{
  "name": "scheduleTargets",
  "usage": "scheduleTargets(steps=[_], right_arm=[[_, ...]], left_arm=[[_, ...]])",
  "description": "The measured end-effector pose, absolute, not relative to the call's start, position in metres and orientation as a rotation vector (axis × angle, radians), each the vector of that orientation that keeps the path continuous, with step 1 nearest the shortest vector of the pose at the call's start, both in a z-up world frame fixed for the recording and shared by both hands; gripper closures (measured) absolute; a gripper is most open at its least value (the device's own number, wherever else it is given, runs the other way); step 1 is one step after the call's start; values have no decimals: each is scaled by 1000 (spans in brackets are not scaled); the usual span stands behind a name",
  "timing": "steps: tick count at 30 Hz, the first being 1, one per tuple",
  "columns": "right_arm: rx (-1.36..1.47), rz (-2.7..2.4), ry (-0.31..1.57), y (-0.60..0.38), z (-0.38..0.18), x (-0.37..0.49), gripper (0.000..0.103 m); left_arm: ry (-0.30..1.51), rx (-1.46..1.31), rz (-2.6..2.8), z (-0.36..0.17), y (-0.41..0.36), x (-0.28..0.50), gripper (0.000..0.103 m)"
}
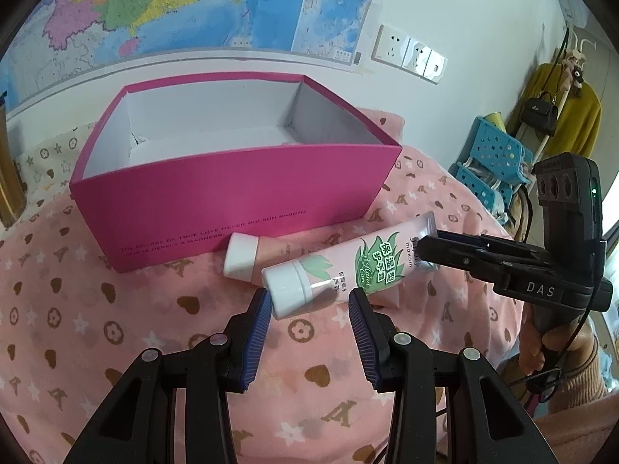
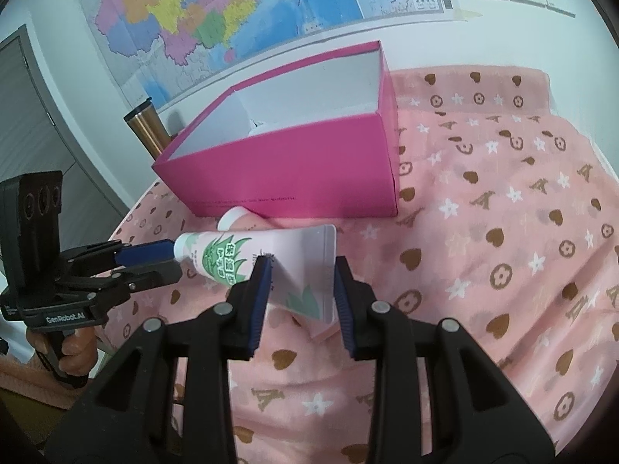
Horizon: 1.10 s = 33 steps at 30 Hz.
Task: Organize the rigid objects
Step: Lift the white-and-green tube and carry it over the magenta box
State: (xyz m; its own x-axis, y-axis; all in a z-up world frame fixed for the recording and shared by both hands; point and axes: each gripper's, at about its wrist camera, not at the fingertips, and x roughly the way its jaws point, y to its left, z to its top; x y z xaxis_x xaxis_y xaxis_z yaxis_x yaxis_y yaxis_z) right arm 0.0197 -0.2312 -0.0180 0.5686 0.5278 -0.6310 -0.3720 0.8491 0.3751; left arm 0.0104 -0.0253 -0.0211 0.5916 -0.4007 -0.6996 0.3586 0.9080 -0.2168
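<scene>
left tool [image 1: 309, 309]: black arms with blue ribbed pads, spread wide; the white cap of the aloe tube sits between the pad tips, the left pad just beside the cap, the right pad apart from it.
right tool [image 2: 300, 288]: also spread wide; the flat crimped tail of the same tube lies between its pads, the left pad at the tube's edge, the right pad close to the crimp; contact cannot be told.
aloe tube [image 1: 340, 270]: pink hand-cream tube with green leaf print and a white cap, lying slanted on the cloth in front of the box, cap toward the left tool, tail toward the right tool.
second tube [image 1: 247, 257]: pink with a white cap, lying behind the aloe tube, right against the box's front wall.
pink box [image 1: 216, 201]: open, magenta outside, white inside, small print low on its front wall; nothing visible inside.
cloth [image 1: 116, 328]: pink, patterned with hearts, flowers and letters, covering the tabletop.
wall map [image 1: 185, 4]: coloured, on the wall behind the box.
metal tumbler [image 2: 145, 127]: upright beside the box's left end.
</scene>
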Motion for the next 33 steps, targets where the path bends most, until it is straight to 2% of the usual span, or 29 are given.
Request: scheduleTargets(steps=[33], right_arm=[[186,548,737,-232,7,38,67]], left_arm=[[743,-30,-425,7,-25,22,61]])
